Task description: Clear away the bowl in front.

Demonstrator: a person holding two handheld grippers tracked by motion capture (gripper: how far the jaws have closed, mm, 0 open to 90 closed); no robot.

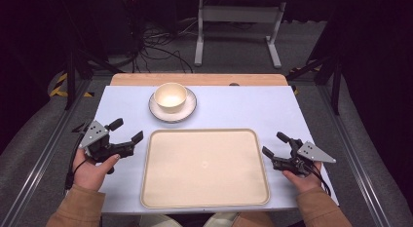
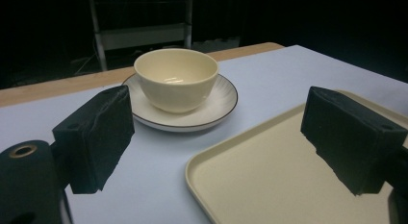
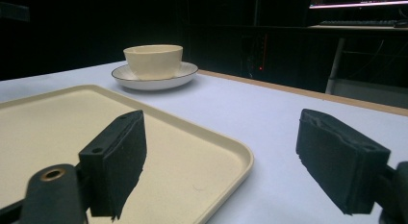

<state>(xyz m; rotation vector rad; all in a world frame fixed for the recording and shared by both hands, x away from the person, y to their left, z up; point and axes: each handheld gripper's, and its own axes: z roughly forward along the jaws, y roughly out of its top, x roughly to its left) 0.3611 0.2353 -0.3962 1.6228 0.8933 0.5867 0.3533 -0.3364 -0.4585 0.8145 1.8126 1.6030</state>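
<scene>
A cream bowl point(image 1: 170, 96) point(image 2: 175, 77) point(image 3: 153, 60) sits upright on a white saucer point(image 1: 187, 110) point(image 2: 219, 106) point(image 3: 185, 70) with a dark rim, at the back of the table. In front of it lies a bare beige tray point(image 1: 204, 168) point(image 2: 269, 185) point(image 3: 48, 128). My left gripper point(image 1: 127, 130) point(image 2: 216, 137) hovers just left of the tray, open, pointing toward the bowl. On the tray's right side my right gripper point(image 1: 275, 144) point(image 3: 221, 156) is open too, nothing between its jaws.
The light blue tabletop point(image 1: 243, 105) ends in a wooden strip point(image 1: 195, 79) at the back. Beyond stand a white table frame point(image 1: 238, 27) and floor cables point(image 1: 156, 47). Metal rails point(image 1: 44, 154) run down each side.
</scene>
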